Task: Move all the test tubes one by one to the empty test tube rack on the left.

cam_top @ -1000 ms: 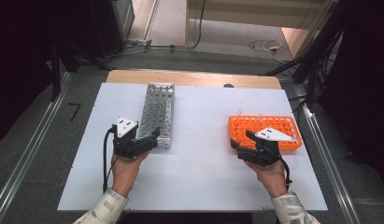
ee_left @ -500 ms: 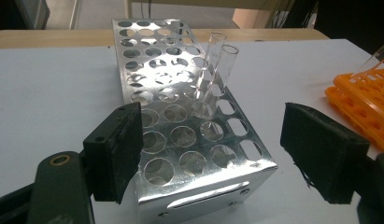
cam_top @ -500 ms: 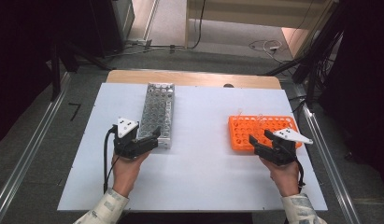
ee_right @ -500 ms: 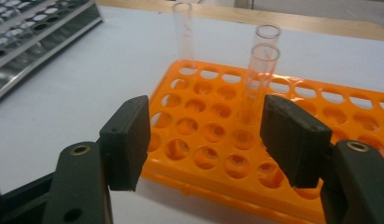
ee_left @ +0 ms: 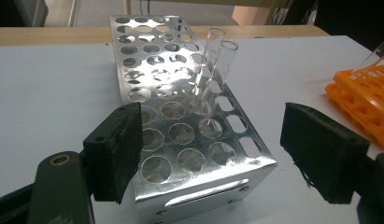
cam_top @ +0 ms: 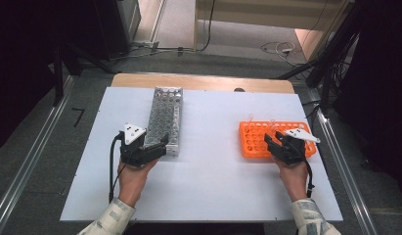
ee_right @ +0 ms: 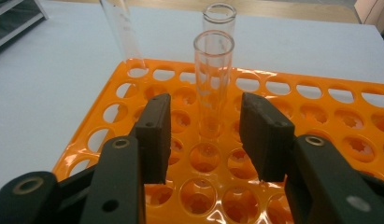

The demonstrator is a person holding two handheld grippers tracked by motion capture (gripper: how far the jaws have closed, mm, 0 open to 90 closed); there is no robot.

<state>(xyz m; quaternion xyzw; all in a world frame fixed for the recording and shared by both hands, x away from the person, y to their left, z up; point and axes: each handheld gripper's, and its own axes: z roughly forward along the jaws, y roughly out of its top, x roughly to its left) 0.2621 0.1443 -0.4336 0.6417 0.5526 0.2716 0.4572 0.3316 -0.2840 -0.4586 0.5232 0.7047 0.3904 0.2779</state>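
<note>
With your right tongs (ee_right: 206, 140) closing but not yet touching the fragile, slippery glass tube (ee_right: 213, 84) between their jaws in the orange rack (ee_right: 110, 112), pinch mid-body gently; left tongs (ee_left: 217, 158) stay spread.

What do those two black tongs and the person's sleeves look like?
Both the left tongs and right tongs are black, each topped by a grey three-cornered plate. Their jaws end in thick black pads. A black cable trails from the left one. The sleeves are pale with a faint pattern.
</note>
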